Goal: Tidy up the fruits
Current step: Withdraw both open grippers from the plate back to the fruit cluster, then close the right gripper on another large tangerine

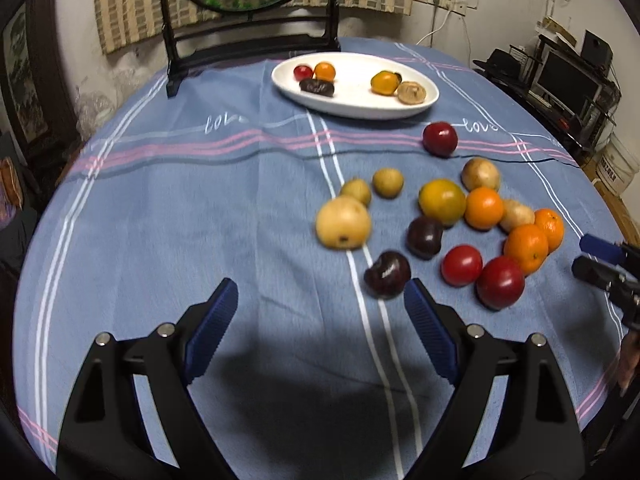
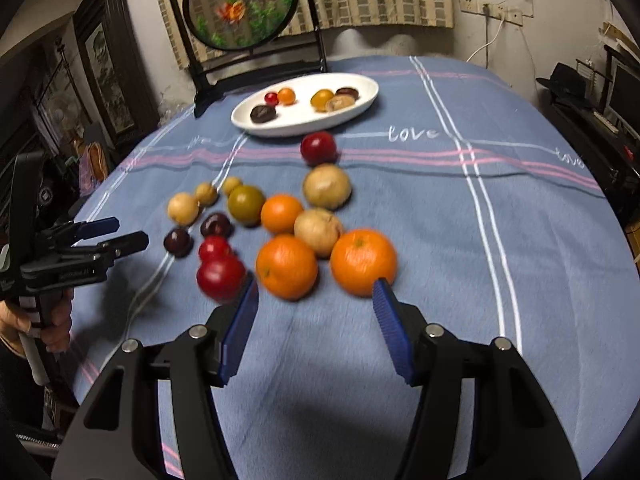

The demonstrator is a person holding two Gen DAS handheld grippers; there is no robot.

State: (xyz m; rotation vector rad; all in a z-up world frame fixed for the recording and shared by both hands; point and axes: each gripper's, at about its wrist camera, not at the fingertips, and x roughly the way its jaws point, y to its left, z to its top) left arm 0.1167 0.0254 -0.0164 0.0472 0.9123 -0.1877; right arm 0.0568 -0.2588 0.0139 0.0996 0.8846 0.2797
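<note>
The worktop point(image 1: 200, 208), covered by a blue striped cloth, carried all items. A framed round screen point(image 2: 240, 8) stood at its far edge, well beyond both sets of fingers. A white oval plate point(image 1: 360, 108) lay just in front of that screen, far ahead of the fingers, and held several small fruits.

The left gripper point(image 1: 320, 296) had its fingers point(image 1: 216, 320) spread wide, with only cloth between them. The right gripper point(image 2: 316, 292) had its fingers point(image 2: 240, 328) at a moderate gap, with nothing held.

The loose fruit cluster lay between the plate and the fingers. A pale yellow pear point(image 1: 344, 222) lay ahead of the left fingers. Two oranges point(image 2: 286, 266) lay just ahead of the right fingers, the right-hand one nearly at the right fingertip. A red plum point(image 2: 220, 278) lay just beside the right gripper's left fingertip. A dark plum point(image 1: 387, 274) lay just beside the left gripper's right fingertip; contact could not be determined.
</note>
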